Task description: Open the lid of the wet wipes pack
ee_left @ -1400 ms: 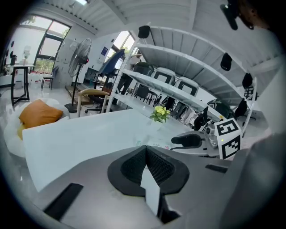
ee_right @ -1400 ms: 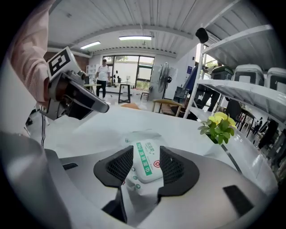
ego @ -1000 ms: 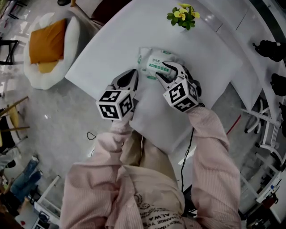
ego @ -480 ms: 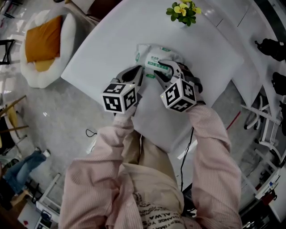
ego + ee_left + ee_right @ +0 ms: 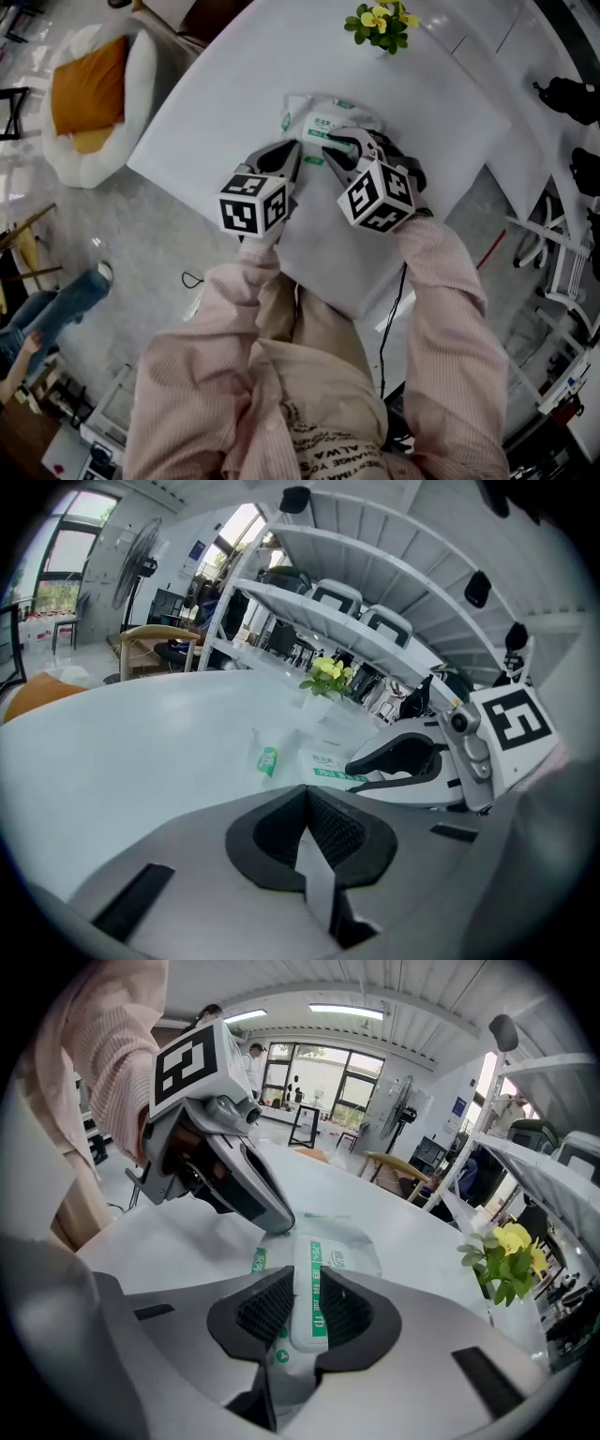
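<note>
Right hand-held gripper (image 5: 302,1314) has just been closing; we see its pads pinching the white lid (image 5: 312,1269) of the wet wipes pack (image 5: 314,117) on the desk (image 5: 225,84). Left hand-held gripper (image 5: 307,834), jaws together and empty, tip at the pack's edge.

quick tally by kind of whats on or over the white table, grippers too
wet wipes pack: 1
yellow flower plant: 1
grippers: 2, the left gripper shut and empty, the right gripper with its jaws just closed further onto the pack
total: 4
</note>
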The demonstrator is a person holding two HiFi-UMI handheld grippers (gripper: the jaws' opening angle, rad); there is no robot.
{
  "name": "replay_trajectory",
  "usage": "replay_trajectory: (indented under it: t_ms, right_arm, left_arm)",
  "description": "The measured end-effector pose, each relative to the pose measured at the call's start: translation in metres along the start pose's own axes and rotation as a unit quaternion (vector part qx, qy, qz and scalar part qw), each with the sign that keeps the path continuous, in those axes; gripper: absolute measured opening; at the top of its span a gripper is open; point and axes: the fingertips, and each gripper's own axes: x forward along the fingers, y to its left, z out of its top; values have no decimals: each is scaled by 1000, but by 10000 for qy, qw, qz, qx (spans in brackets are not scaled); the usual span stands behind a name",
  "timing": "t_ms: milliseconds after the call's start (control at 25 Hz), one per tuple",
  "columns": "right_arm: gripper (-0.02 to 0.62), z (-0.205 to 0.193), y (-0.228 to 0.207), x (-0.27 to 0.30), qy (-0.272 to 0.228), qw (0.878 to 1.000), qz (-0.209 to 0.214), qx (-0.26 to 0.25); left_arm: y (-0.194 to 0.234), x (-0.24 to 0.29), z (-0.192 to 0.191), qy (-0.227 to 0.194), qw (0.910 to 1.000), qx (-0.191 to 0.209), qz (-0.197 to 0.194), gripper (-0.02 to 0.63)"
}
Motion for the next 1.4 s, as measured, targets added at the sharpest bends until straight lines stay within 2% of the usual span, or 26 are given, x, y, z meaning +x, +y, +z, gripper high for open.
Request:
replay_trajectory:
  t_ms: [280, 520, 680, 920, 1400]
  right_arm:
    - [67, 2, -2, -2, -20, 9989, 293, 363]
    - [64, 6, -7, -7, -168, 9960, 435, 763]
    - [55, 11, -12, -11, -314, 9949, 438, 858]
    - [41, 16, -24, -17, -499, 9932, 300, 1005]
    - [25, 21, -54, -24, -600, 9924, -396, 998]
  left_arm:
    - [1, 2, -1, 56, 9999, 105, -4, -2]
    - [1, 2, -2, 76, 9999, 140, -16, -2]
    - [1, 1, -2, 81, 9999, 108, -16, -2]
    - [1, 3, -3, 114, 9999, 72, -7, -2]
    - [1, 2, -3, 161, 9999, 13, -4, -2]
